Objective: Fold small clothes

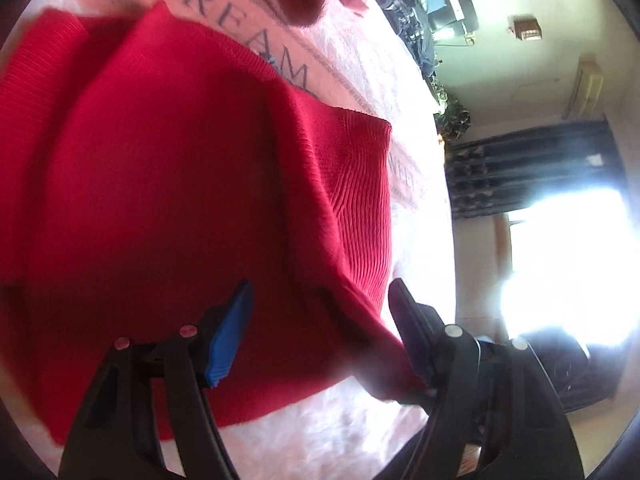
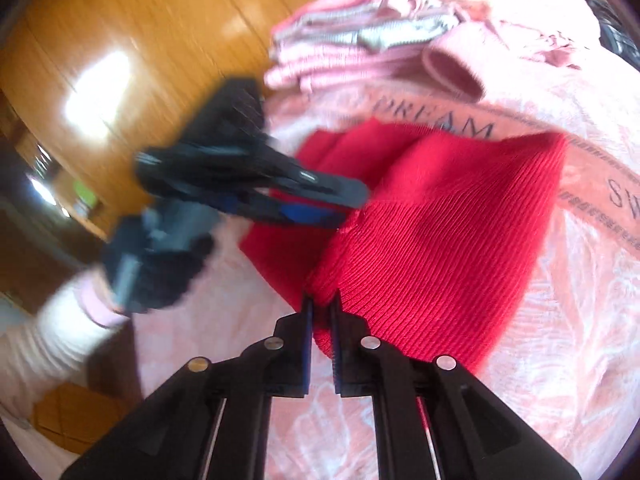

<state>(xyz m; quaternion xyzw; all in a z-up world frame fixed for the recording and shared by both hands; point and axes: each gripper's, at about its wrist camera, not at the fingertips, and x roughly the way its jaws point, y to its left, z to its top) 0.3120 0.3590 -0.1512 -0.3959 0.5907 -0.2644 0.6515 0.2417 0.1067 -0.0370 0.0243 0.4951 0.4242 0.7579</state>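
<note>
Both my grippers at the red knit garment (image 2: 440, 232) on the pink blanket (image 2: 560, 340): right gripper (image 2: 321, 304) pinching its corner, left gripper (image 1: 320, 312) spread wide, seemingly empty.

A knitted garment (image 2: 440, 232) lies on a blanket (image 2: 560, 340), over part of the band of lettering (image 2: 440, 120) that runs across it. Behind the garment, further up the blanket, sits a stack of folded clothes (image 2: 340, 48). The right gripper (image 2: 321, 304) is at the garment's near corner, with the knit between its fingers. The left gripper (image 2: 340, 200) comes in from the left, over the garment's left edge. A wooden door (image 2: 140, 40) stands behind, to the left.
</note>
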